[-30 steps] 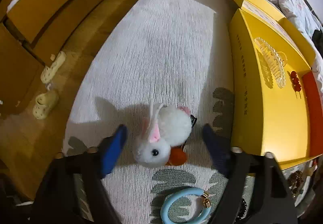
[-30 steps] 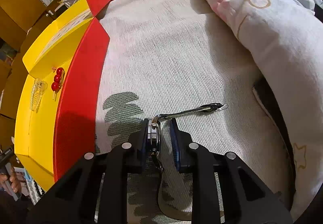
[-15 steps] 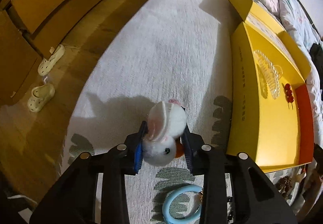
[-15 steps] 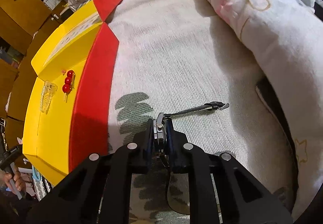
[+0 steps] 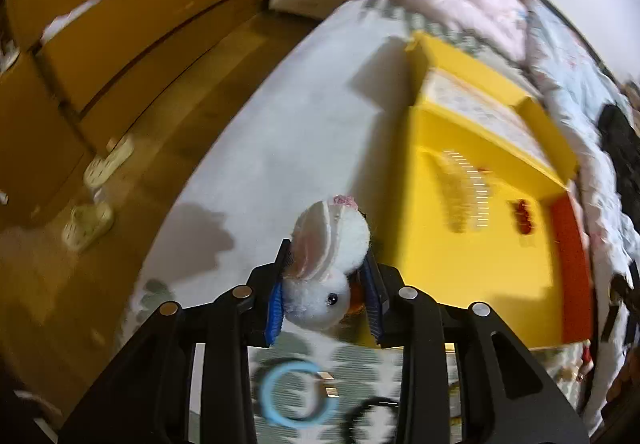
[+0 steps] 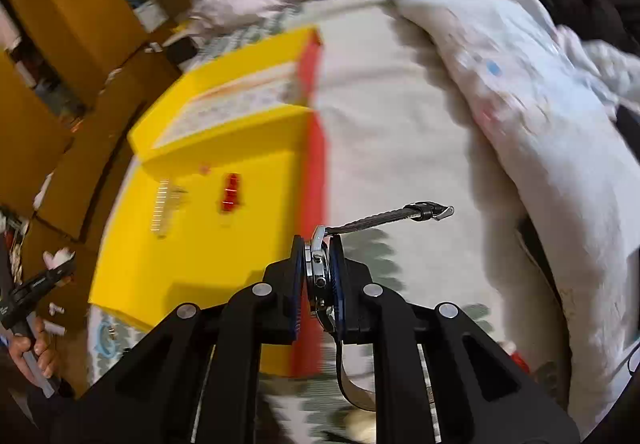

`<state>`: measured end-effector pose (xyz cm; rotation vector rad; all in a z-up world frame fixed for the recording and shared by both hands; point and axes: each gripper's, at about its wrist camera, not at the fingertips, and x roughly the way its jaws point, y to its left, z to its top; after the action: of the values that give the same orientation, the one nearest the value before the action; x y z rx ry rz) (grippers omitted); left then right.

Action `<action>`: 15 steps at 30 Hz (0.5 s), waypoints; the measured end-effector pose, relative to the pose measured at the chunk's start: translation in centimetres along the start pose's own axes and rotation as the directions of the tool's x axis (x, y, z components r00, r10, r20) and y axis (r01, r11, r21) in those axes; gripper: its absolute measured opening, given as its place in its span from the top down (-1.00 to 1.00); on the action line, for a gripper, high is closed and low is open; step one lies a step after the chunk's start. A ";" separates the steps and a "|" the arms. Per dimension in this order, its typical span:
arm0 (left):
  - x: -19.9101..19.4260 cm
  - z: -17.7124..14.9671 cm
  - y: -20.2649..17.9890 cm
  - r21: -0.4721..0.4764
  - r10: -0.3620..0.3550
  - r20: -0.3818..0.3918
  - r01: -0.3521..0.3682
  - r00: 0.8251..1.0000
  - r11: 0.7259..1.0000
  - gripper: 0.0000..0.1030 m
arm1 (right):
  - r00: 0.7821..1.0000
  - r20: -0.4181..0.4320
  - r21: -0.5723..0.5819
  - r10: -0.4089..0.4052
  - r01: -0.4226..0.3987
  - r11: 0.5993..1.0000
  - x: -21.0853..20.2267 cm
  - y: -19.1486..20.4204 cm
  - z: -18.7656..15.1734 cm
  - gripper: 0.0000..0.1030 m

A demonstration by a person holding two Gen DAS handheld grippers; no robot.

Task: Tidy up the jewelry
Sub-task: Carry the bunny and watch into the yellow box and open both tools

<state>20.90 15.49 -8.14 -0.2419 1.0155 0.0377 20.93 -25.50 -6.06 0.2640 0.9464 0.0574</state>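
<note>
My left gripper (image 5: 326, 294) is shut on a white fluffy rabbit hair clip (image 5: 328, 256) and holds it above the bed, just left of the yellow box (image 5: 472, 268). My right gripper (image 6: 318, 276) is shut on a silver wristwatch (image 6: 318, 264), lifted off the bed; its dark strap (image 6: 384, 218) sticks out to the right. The yellow box (image 6: 208, 244) with a red side wall (image 6: 314, 172) lies left of it. Inside the box lie a clear claw clip (image 5: 464, 192) and a red bead clip (image 5: 522, 216), also seen in the right wrist view (image 6: 231, 193).
A light blue hair ring (image 5: 294, 398) and a dark ring (image 5: 370, 418) lie on the patterned sheet below the left gripper. A rumpled quilt (image 6: 540, 92) lies right of the watch. Slippers (image 5: 90, 224) sit on the wooden floor beside the bed. The left gripper shows at the right wrist view's left edge (image 6: 38, 284).
My left gripper closed on the rabbit clip and lifted it towards the box. My right gripper tightened on the watch and raised it off the bed, moving towards the box.
</note>
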 end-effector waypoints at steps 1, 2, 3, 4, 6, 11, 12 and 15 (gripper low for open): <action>-0.4 -0.1 -1.0 0.013 -0.008 0.014 0.008 1.000 1.000 0.36 | 1.000 0.005 -0.015 0.011 -0.011 1.000 0.0 0.8 0.1 0.74; -0.7 -0.1 -1.8 0.030 -0.021 0.022 0.020 1.000 0.999 0.36 | 1.000 0.011 -0.038 0.026 -0.026 0.999 -0.3 2.1 0.3 0.74; -0.9 -0.2 -2.7 0.048 -0.033 0.027 0.032 0.999 0.998 0.36 | 0.999 0.009 -0.064 0.037 -0.037 0.997 -0.4 3.5 0.5 0.74; -1.1 -0.2 -3.7 0.067 -0.042 0.035 0.040 0.998 0.997 0.36 | 0.999 0.011 -0.079 0.049 -0.048 0.996 -0.4 4.5 0.5 0.74; -1.2 -0.2 -5.4 0.095 -0.060 0.042 0.055 0.997 0.994 0.36 | 0.996 -0.004 -0.112 0.086 -0.086 0.990 0.0 6.8 0.7 0.74; 0.6 -0.1 -7.8 0.112 -0.091 -0.002 0.091 0.996 0.990 0.36 | 0.991 -0.066 -0.180 0.116 -0.126 0.975 2.8 11.3 0.3 0.74; 1.2 -0.1 -8.3 0.110 -0.091 -0.017 0.093 0.996 0.990 0.36 | 0.991 -0.072 -0.187 0.112 -0.124 0.974 3.3 11.7 0.2 0.74; 3.3 -0.1 -9.5 0.112 -0.070 -0.058 0.076 0.996 0.991 0.36 | 0.988 -0.117 -0.214 0.103 -0.126 0.969 5.7 12.9 0.0 0.74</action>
<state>23.88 6.00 -9.21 -0.1759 1.0585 -0.0938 25.17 -12.11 -7.38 0.1101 1.0199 0.2837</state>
